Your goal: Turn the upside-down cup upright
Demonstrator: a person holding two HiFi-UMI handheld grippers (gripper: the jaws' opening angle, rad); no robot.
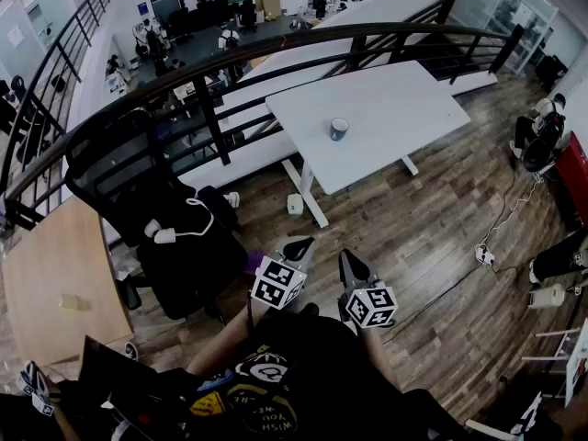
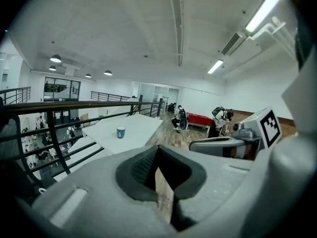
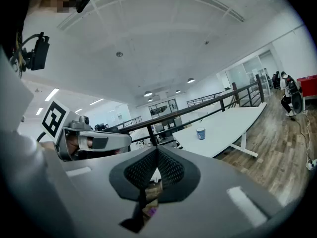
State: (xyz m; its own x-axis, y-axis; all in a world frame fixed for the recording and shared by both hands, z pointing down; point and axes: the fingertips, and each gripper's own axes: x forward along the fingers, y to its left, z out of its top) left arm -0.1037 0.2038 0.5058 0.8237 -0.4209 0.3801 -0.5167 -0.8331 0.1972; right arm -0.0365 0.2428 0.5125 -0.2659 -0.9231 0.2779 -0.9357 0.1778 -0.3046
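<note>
Cup (image 1: 339, 129) on table (image 1: 404, 99), left tongs (image 1: 298, 245) closed, right tongs (image 1: 350, 264) closed (both empty)

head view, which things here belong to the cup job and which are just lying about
Job: cup, white table under it, left tongs, right tongs (both shut).
Lying about: black chair, wooden desk, railing.

A small dark-blue cup (image 1: 339, 129) with a pale band round its top stands on end on the white table (image 1: 413, 99), toward its near left edge.
</note>
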